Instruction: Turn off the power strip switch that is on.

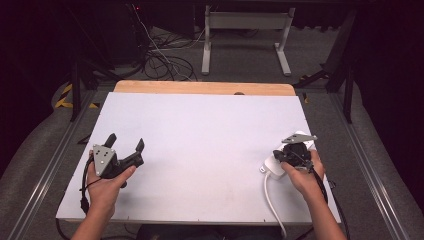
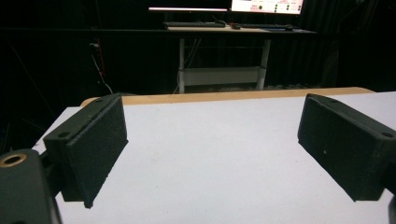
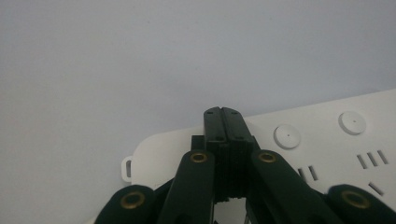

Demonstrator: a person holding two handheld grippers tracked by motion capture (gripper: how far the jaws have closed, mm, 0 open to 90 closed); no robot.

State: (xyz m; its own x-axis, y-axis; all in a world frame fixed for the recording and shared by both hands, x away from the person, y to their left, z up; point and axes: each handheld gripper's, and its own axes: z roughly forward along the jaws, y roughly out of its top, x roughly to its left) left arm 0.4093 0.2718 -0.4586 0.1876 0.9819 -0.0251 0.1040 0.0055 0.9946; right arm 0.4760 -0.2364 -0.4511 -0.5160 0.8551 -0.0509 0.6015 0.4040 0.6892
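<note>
A white power strip lies near the right edge of the white table, its white cable running toward the front edge. My right gripper points down over the strip, and a hand holds it from behind. In the right gripper view its jaws are pressed together with nothing between them, just above the strip's end, near two round buttons and socket slots. My left gripper rests low at the table's left. Its pads stand wide apart over bare table.
A wooden strip borders the table's far edge. Beyond it stand a desk frame and tangled cables on the floor. Metal rails run along both sides of the table.
</note>
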